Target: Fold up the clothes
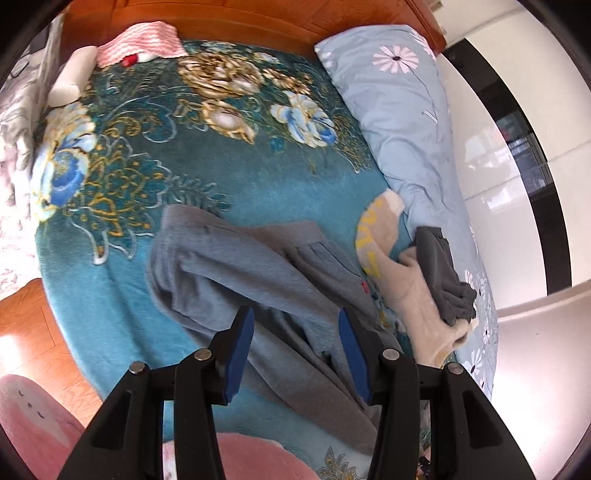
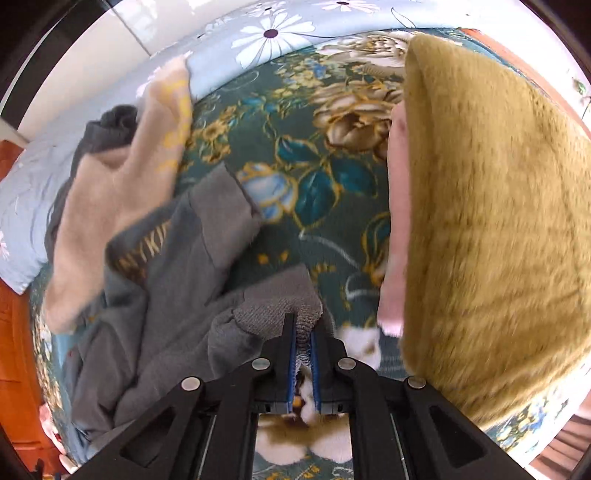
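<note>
Grey sweatpants [image 1: 240,266] lie crumpled on a teal floral blanket [image 1: 229,173] on the bed. My left gripper [image 1: 295,350] is open above the grey fabric, holding nothing. In the right wrist view my right gripper [image 2: 303,332] is shut on a ribbed edge of the grey sweatpants [image 2: 177,295] and holds it a little off the blanket [image 2: 306,173]. A cream garment [image 1: 410,284] and a dark grey garment [image 1: 443,273] lie heaped to the right of the pants; the cream garment also shows in the right wrist view [image 2: 122,184].
A light blue daisy-print quilt [image 1: 402,118] runs along the bed's right side. A pink striped cloth [image 1: 144,42] lies by the wooden headboard [image 1: 236,18]. An olive furry sleeve [image 2: 495,229] fills the right of the right wrist view. A pink cushion [image 1: 33,424] sits below left.
</note>
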Demonstrator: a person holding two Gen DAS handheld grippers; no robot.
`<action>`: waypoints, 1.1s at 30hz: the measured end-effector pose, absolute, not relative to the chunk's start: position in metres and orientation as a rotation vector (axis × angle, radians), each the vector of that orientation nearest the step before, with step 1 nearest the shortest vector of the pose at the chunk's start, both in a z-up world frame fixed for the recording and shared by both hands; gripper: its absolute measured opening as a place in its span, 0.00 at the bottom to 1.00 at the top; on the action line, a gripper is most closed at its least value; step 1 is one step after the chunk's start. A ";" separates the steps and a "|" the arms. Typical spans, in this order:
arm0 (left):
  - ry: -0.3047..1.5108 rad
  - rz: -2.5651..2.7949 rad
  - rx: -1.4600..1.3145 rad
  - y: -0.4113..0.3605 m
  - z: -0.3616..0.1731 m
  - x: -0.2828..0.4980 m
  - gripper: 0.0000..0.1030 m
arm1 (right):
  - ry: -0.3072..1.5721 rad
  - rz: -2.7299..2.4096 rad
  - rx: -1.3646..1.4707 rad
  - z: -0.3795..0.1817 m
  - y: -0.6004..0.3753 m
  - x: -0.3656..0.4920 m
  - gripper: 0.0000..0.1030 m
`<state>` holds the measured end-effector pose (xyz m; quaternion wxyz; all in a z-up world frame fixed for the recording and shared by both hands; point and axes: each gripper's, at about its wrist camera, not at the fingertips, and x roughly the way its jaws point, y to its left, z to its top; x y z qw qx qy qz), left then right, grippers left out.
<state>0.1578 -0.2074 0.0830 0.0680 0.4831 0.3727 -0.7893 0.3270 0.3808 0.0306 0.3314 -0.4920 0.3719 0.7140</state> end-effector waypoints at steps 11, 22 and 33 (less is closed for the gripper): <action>1.248 -2.097 1.485 -0.267 0.048 0.143 0.48 | 0.895 2.132 -1.112 0.104 0.343 0.345 0.49; 1.416 -1.991 1.525 -0.260 0.004 0.130 0.48 | 1.093 2.161 -1.419 0.053 0.306 0.308 0.50; 1.439 -2.002 1.613 -0.273 -0.011 0.145 0.48 | 1.087 2.088 -1.466 0.049 0.275 0.298 0.50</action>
